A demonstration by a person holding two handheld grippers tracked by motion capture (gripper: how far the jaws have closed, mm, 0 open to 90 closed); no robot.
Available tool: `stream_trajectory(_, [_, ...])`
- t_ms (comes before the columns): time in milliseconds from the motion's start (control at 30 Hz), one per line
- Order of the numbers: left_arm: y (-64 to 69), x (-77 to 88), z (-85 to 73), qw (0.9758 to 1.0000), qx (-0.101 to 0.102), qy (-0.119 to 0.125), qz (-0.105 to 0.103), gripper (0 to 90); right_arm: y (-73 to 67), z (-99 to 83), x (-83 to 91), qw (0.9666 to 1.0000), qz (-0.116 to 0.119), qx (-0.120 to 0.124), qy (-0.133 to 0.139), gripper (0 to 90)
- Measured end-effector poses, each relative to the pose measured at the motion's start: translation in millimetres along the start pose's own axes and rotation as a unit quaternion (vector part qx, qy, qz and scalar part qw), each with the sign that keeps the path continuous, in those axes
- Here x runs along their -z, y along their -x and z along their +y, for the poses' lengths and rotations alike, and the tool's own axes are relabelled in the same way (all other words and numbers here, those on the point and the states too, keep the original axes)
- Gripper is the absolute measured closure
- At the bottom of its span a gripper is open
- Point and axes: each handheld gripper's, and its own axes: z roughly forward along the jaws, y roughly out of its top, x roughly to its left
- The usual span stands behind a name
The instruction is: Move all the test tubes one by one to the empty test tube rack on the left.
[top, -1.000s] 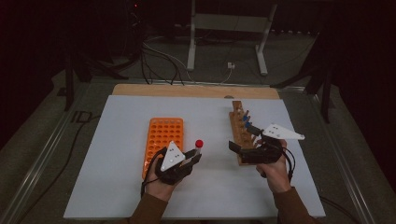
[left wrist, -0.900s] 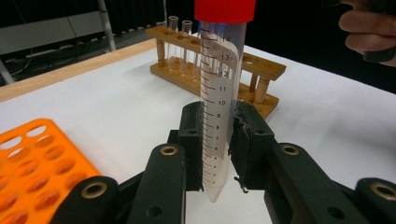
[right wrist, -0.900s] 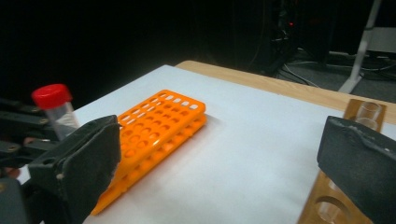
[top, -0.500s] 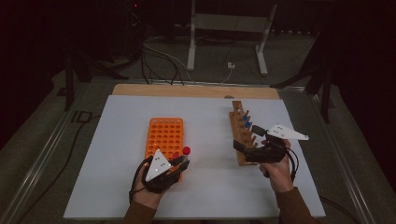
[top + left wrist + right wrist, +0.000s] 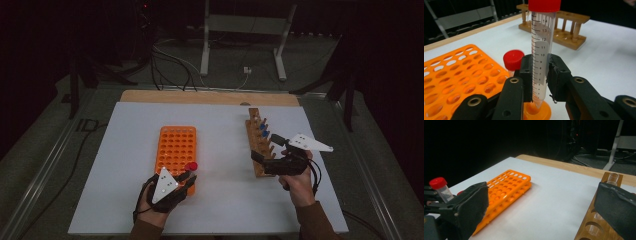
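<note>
Tubes are moving from the wooden rack (image 5: 258, 145) to the orange rack (image 5: 176, 148) on the worktop (image 5: 225, 200). One red-capped tube (image 5: 514, 59) already stands there. Left tool (image 5: 540, 82) clamps a second tube (image 5: 542, 50), its tip entering a near-corner hole. Right tool (image 5: 544, 210) gapes wide by the wooden rack, where blue-capped tubes (image 5: 263, 130) wait.
</note>
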Motion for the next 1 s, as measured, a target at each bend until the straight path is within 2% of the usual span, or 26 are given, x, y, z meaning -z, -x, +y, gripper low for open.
stream_trajectory(200, [3.1, -5.3, -8.1, 0.9994, 0.001, -0.032, 0.015, 76.1, 0.3, -0.3, 0.6, 1.0000, 0.000, 0.000, -0.001, 0.1])
stream_trajectory(333, [2.3, -4.4, -12.4, 0.9987, 0.009, -0.046, 0.019, 76.1, 1.9, -1.0, 0.9, 1.0000, -0.002, -0.001, -0.001, 0.1])
stream_trajectory(533, [2.7, -6.8, -19.6, 0.9963, 0.017, -0.081, 0.024, 76.1, 2.3, -1.9, 0.5, 1.0000, -0.002, -0.002, -0.003, 0.1])
stream_trajectory(733, [3.9, -11.0, -20.8, 0.9945, 0.028, -0.096, 0.031, 76.2, 1.8, -2.8, -0.6, 1.0000, -0.002, -0.002, -0.007, 0.1])
stream_trajectory(1000, [5.6, -12.0, -19.8, 0.9936, 0.036, -0.099, 0.040, 76.0, 2.2, -4.9, -2.5, 0.9999, -0.003, -0.002, -0.011, 0.1])
